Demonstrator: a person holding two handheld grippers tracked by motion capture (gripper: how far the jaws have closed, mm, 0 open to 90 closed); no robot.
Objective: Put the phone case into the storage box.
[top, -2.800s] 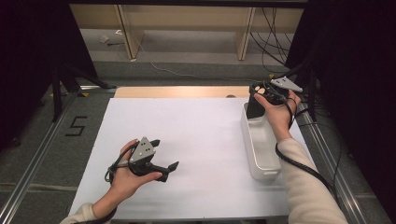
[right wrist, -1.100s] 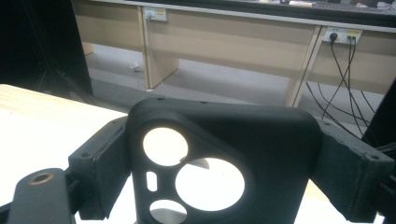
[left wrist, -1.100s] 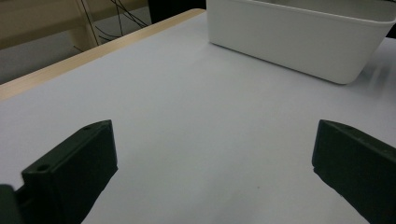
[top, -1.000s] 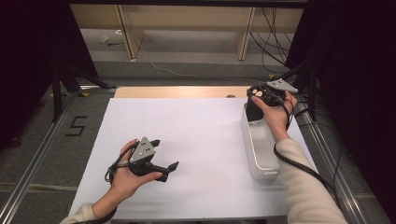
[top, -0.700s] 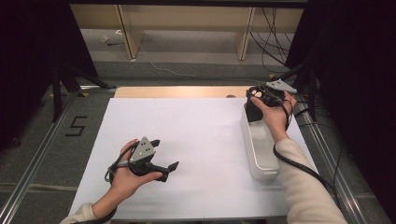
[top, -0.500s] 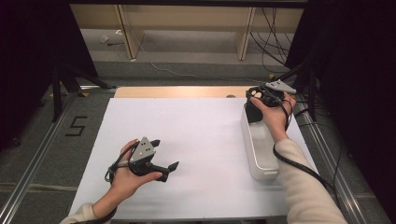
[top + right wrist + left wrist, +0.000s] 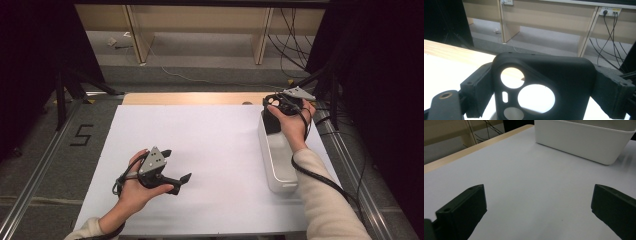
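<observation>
1. Your left gripper (image 7: 176,181) rests low over the near left part of the worktop (image 7: 210,145), its fingers (image 7: 461,211) pointing right, toward the bin. In the left gripper view they stand wide apart with bare white surface between them and nothing in their hold.

2. The white worktop lies open across the middle, with a strip of bare wood (image 7: 190,98) along its far edge and a grey floor beyond.

3. The white bin (image 7: 280,165) sits along the right side of the worktop, long side running away from you. Seen from the left gripper, its wall (image 7: 584,141) rises well beyond the fingertips, apart from them.

4. Your right gripper (image 7: 272,102) hovers over the far end of the bin, the grey plate (image 7: 298,93) on top and the cable (image 7: 325,177) trailing back along your sleeve.

5. Its fingers (image 7: 477,88) are clamped on a black phone case (image 7: 544,87), one pressing on each side edge. The case stands upright between them in the right gripper view, its camera cut-outs showing the bright worktop behind. In the high view the case hangs just above the bin's far end; whether it touches the rim you cannot tell.
</observation>
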